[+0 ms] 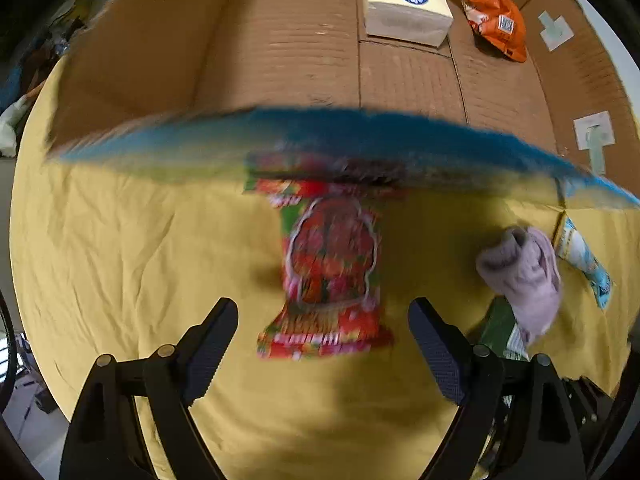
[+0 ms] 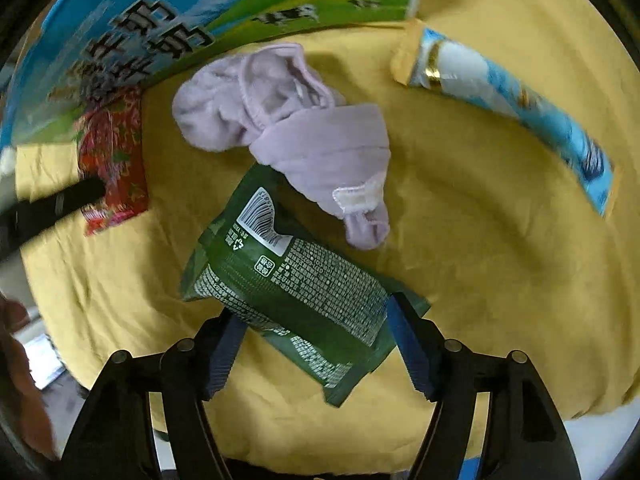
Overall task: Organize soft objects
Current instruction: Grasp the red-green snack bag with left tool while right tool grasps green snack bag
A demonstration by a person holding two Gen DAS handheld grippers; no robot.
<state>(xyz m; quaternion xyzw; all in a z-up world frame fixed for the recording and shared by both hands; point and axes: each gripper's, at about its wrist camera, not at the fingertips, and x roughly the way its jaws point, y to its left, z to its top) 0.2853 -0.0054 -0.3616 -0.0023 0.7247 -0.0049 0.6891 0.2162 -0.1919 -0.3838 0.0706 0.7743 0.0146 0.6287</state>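
In the left wrist view a red snack packet [image 1: 330,268] lies on the yellow cloth [image 1: 132,248], just ahead of my open, empty left gripper [image 1: 323,320]. Behind it stands an open cardboard box [image 1: 280,48] holding a cream tissue pack [image 1: 404,0] and an orange bag [image 1: 494,16]. In the right wrist view my right gripper [image 2: 314,324] has its fingers on both sides of a green packet [image 2: 296,292], seemingly gripping it. A lilac sock bundle [image 2: 296,128] lies just beyond. The red packet [image 2: 114,160] sits far left.
A light blue tube-shaped packet [image 2: 516,112] lies at the right on the cloth. The box's printed blue and green flap [image 2: 120,40] hangs over the cloth edge. The lilac socks [image 1: 524,272] and blue packet [image 1: 584,260] show right of the left gripper.
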